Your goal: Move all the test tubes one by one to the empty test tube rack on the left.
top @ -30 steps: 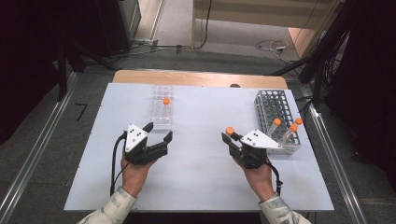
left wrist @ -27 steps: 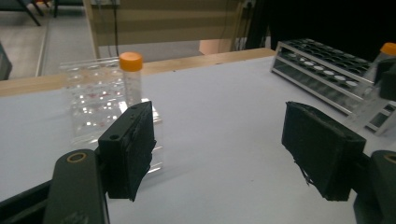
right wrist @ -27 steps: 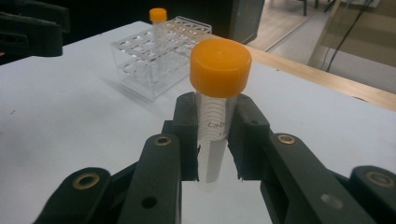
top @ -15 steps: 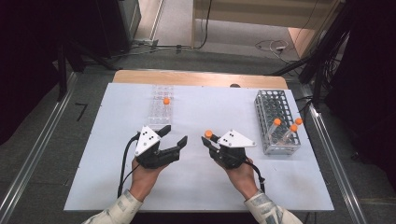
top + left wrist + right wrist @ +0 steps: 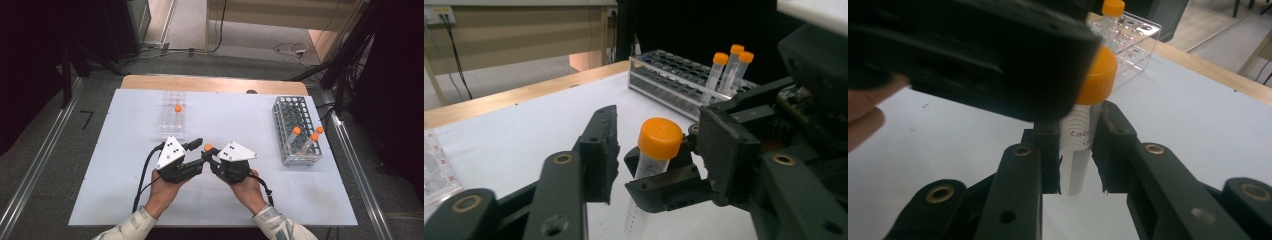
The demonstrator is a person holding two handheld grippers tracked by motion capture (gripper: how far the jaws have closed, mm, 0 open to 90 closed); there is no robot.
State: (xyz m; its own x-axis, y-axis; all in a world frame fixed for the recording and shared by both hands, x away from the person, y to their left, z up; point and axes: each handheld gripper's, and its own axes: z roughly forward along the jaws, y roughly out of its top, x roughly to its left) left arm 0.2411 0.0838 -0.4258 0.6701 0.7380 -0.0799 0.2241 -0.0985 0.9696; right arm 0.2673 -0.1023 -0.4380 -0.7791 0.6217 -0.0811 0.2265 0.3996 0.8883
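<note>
1. Orange-capped clear plastic tube (image 5: 651, 165) is held above the white table top (image 5: 120, 165), near its front middle, clamped upright by its body in the right gripper (image 5: 1075, 150); the cap sits between the jaws of the left gripper (image 5: 659, 145), which have just been closing and which I judge not yet to press it.
2. Hand-over risk: if the right gripper lets go before the left one bites, the tube drops and rolls on the table.
3. Slip risk: the left jaws stand level with the smooth round cap; a hold there could pivot or pop off, or loosen the cap.
4. Clash risk: the two sets of black jaws are crowded close together; closing further may pinch jaw against jaw instead of tube.
5. Pull risk: both grippers tugging at once could bend or fling the tube toward the clear plastic rack (image 5: 172, 117) or the grey wire rack (image 5: 292, 125) with its three orange-capped tubes (image 5: 307, 140).
</note>
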